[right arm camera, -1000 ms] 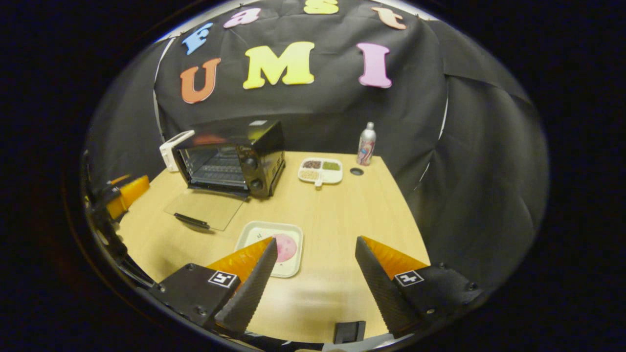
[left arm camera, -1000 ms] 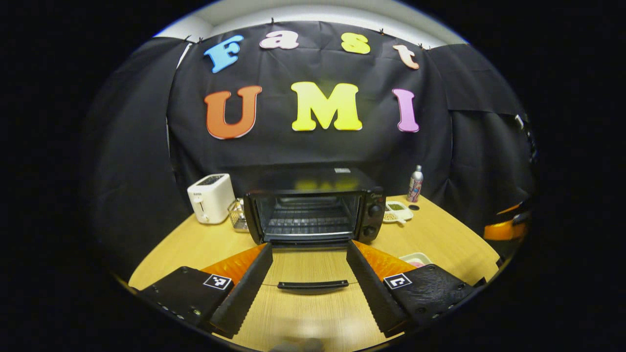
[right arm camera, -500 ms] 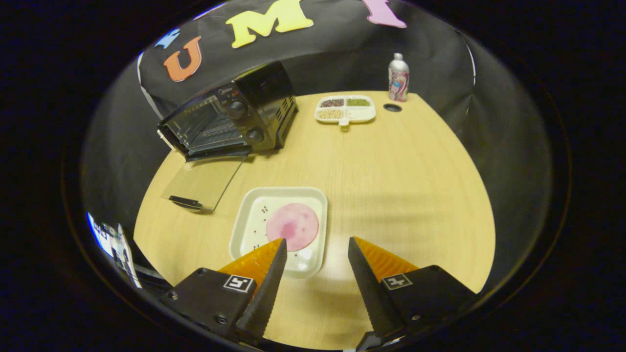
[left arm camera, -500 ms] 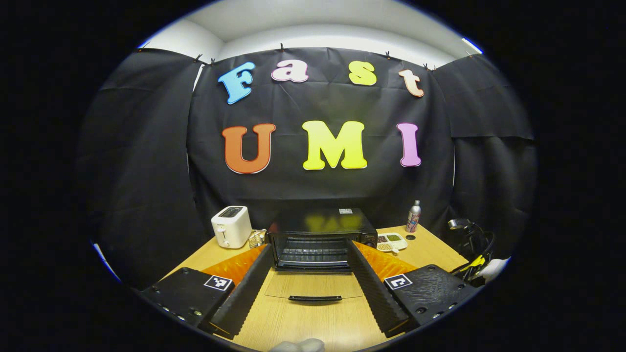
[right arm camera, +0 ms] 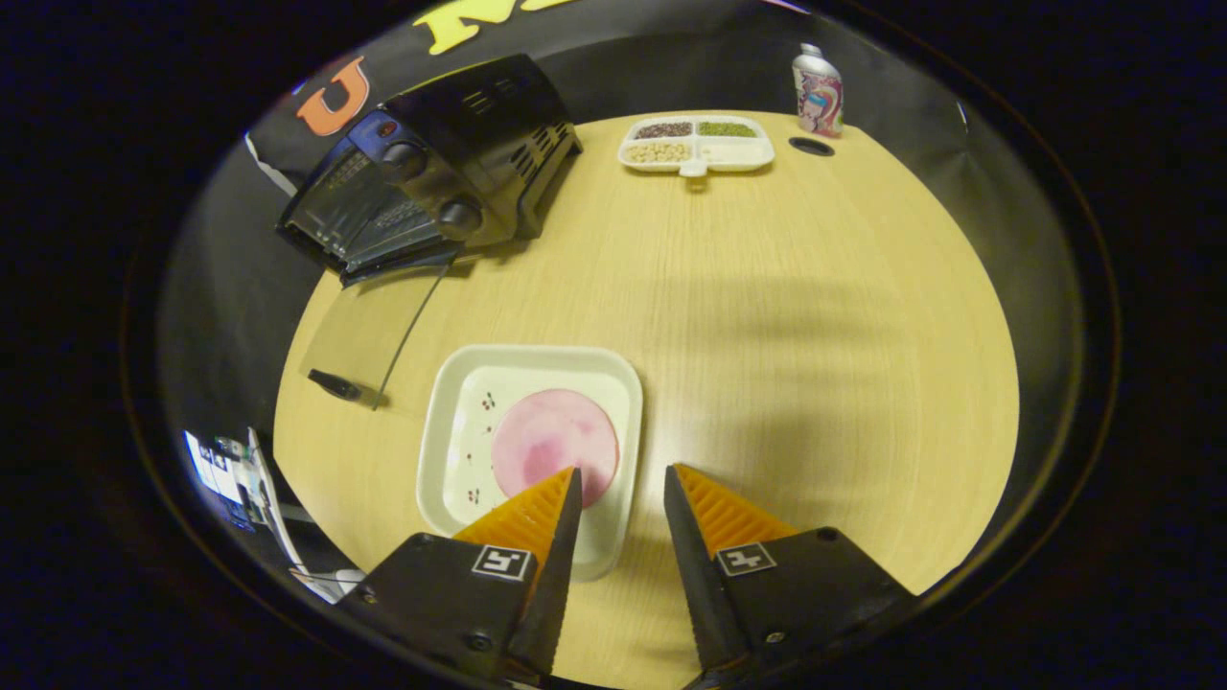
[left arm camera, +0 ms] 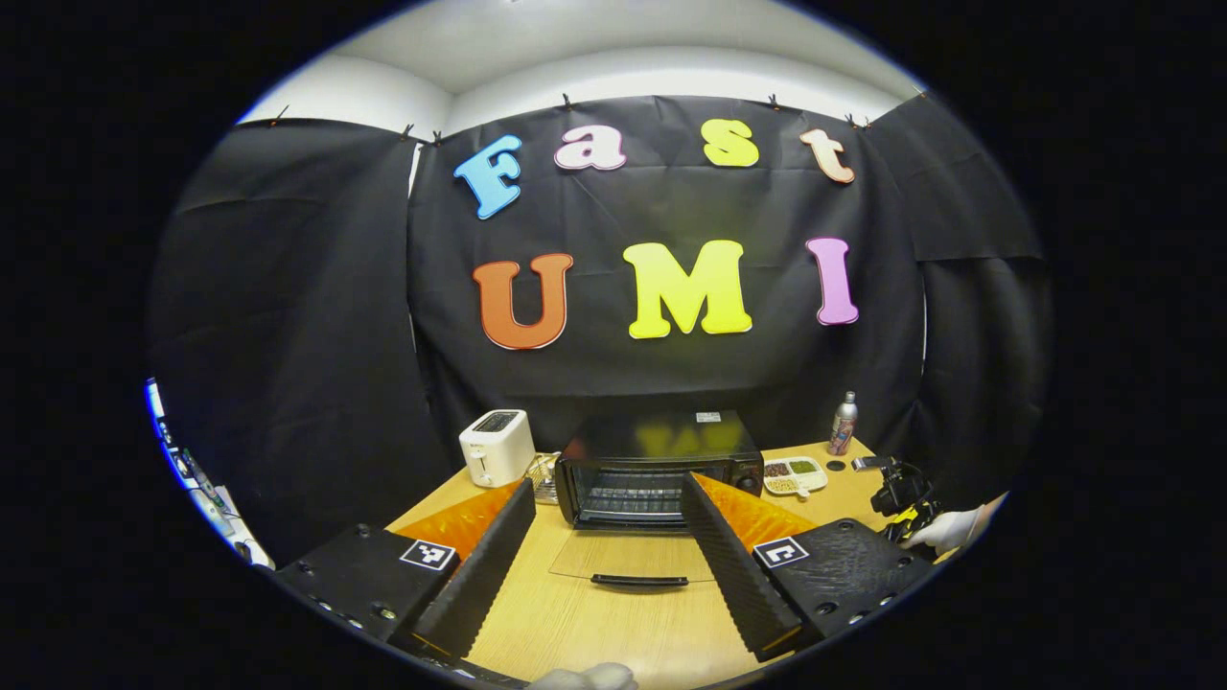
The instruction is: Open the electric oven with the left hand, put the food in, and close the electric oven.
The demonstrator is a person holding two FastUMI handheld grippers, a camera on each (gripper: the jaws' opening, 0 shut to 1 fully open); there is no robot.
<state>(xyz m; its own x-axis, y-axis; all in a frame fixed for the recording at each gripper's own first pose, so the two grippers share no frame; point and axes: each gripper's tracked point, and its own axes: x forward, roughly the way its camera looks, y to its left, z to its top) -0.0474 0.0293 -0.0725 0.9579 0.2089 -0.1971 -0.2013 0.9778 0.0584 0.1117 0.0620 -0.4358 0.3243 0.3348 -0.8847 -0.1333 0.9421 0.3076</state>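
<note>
The black electric oven stands at the back of the wooden table, its glass door folded down flat, racks showing inside. My left gripper hangs open well in front of it, holding nothing. The oven and its flat door sit far left in the right gripper view. A white square plate carries a round pink slice of food. My right gripper is open but narrow, just above the plate's near right rim: one finger over the plate, the other over the table.
A white toaster and a wire basket stand left of the oven. A divided snack tray, a bottle and a small table hole lie at the far right. A gloved hand holds the right gripper at the table's right edge.
My left gripper has drawn back and up from the open oven. The right gripper has tipped down and closed in over the plate, its fingers narrowing.
</note>
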